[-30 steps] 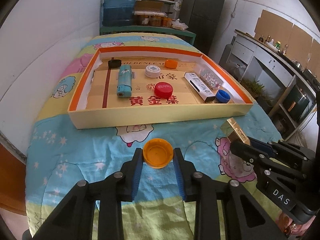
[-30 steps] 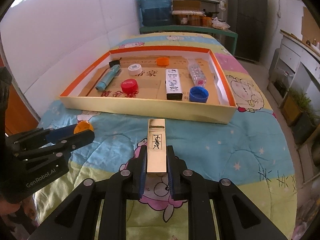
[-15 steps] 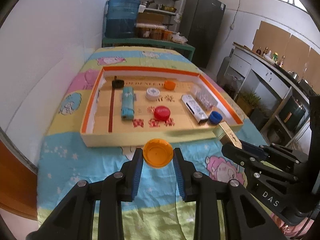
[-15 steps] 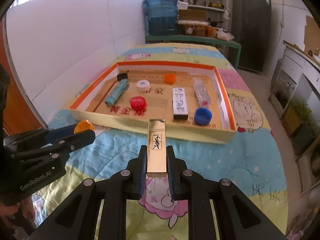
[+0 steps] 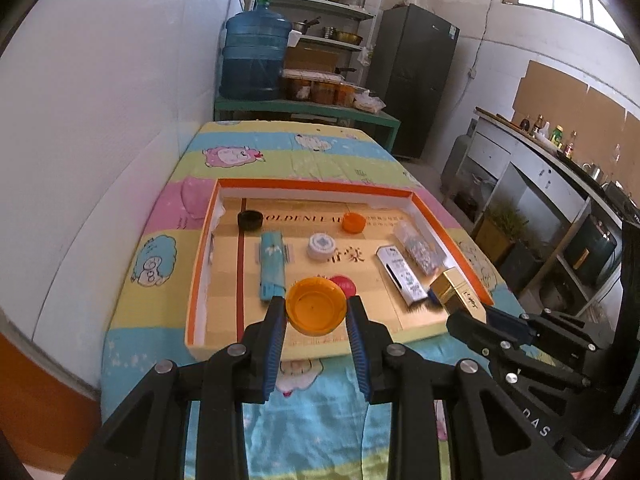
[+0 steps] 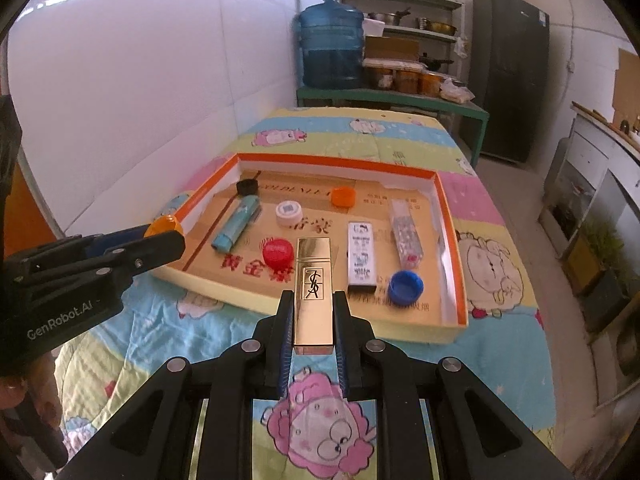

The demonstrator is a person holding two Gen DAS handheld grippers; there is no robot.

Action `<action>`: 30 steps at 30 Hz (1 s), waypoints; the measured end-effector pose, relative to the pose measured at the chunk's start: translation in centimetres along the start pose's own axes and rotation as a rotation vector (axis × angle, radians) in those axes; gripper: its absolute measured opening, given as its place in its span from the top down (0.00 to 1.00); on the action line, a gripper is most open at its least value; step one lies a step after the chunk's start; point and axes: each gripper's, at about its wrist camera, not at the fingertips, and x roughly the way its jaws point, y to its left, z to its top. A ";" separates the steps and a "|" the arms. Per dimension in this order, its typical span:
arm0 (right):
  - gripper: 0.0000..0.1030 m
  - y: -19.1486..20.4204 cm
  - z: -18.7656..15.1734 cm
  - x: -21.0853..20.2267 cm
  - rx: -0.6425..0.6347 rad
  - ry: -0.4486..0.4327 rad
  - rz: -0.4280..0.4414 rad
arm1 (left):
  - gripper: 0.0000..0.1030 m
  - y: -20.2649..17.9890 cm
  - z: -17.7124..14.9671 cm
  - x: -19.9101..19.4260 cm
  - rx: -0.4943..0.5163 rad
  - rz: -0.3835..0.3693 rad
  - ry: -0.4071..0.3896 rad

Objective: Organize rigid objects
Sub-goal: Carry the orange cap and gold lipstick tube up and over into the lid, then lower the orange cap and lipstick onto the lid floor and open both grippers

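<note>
"YSL" on the gold case (image 6: 313, 280); "GenRobot.AI" on the left tool (image 6: 162, 236).

Open box on the bedspread, ahead of both grippers

The left gripper (image 5: 316, 312) holds a bottle cap (image 5: 316, 306) over the near wall of the box (image 5: 320, 350); the right gripper (image 6: 313, 312) holds a lipstick case (image 6: 313, 280) over the same wall, right of the left one. In the box, ahead of the left gripper: a tube (image 5: 271, 264) ahead-left, a small cap (image 5: 345, 286) just beyond the held cap, a round lid (image 5: 321, 245) farther on, two caps (image 5: 250, 221) (image 5: 354, 223) by the far wall. Ahead-right of the right gripper lie a flat carton (image 6: 361, 258), a clear case (image 6: 406, 234) right of it, and a cap (image 6: 406, 287) nearest. Box rests on the bedspread (image 6: 400, 136).
</note>
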 end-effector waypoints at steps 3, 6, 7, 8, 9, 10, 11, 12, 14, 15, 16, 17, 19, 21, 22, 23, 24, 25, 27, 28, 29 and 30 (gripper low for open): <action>0.83 0.0 0.6 0.6 0.001 -0.001 0.006 | 0.70 0.0 0.6 0.7 -0.004 -0.004 0.001; 0.82 -0.1 1.1 1.0 0.003 0.000 0.012 | 0.70 -0.1 1.0 1.4 -0.004 -0.006 0.005; 0.83 -0.1 1.2 1.3 0.004 0.000 0.014 | 0.70 -0.1 1.1 1.7 -0.004 -0.006 0.008; 0.83 -0.2 1.4 1.5 0.005 0.002 0.015 | 0.70 -0.1 1.2 2.0 -0.005 -0.006 0.010; 0.82 -0.2 1.5 1.8 0.005 0.003 0.018 | 0.70 0.0 1.3 2.2 -0.006 -0.006 0.012; 0.82 -0.3 1.6 2.1 0.004 0.005 0.020 | 0.70 0.0 1.3 2.6 -0.007 -0.004 0.014; 0.82 -0.3 1.7 2.3 0.002 0.006 0.021 | 0.70 0.0 1.5 2.9 -0.008 -0.003 0.018; 0.82 -0.3 1.9 2.6 0.001 0.007 0.022 | 0.70 0.1 1.5 3.3 -0.009 -0.003 0.021; 0.82 -0.3 2.1 3.2 -0.003 0.011 0.028 | 0.70 0.2 1.7 4.0 -0.013 -0.003 0.029; 0.82 -0.2 2.2 3.5 -0.004 0.012 0.029 | 0.70 0.3 1.8 4.4 -0.014 -0.002 0.032; 0.82 -0.2 2.3 3.9 -0.007 0.015 0.032 | 0.70 0.3 1.9 4.8 -0.014 -0.001 0.036; 0.82 -0.2 2.4 4.1 -0.009 0.016 0.033 | 0.70 0.3 2.0 5.1 -0.014 0.000 0.040; 0.82 -0.3 2.6 4.8 -0.009 0.022 0.034 | 0.70 0.4 2.0 5.8 -0.013 0.002 0.048; 0.82 -0.4 2.7 5.5 -0.005 0.027 0.037 | 0.70 0.6 2.1 6.6 -0.013 0.004 0.058; 0.82 -0.5 2.8 5.9 -0.002 0.032 0.039 | 0.70 0.6 2.1 6.8 -0.014 0.005 0.060; 0.82 -0.6 2.8 6.2 0.000 0.036 0.040 | 0.70 0.6 2.2 7.2 -0.015 0.007 0.065; 0.82 -0.6 2.8 6.5 0.001 0.040 0.041 | 0.70 0.6 2.2 7.5 -0.016 0.007 0.069; 0.82 -0.7 2.8 6.8 0.001 0.044 0.043 | 0.70 0.7 2.2 7.8 -0.016 0.008 0.071; 0.82 -0.7 2.8 7.4 0.000 0.051 0.045 | 0.70 0.8 2.3 8.5 -0.016 0.010 0.081; 0.82 -0.7 2.8 7.7 0.001 0.054 0.048 | 0.70 0.8 2.3 8.8 -0.015 0.010 0.084; 0.82 -0.7 2.8 7.8 0.001 0.055 0.049 | 0.70 0.8 2.4 9.0 -0.014 0.011 0.087; 0.82 -0.7 2.8 8.1 0.003 0.058 0.051 | 0.70 0.8 2.4 9.2 -0.012 0.013 0.088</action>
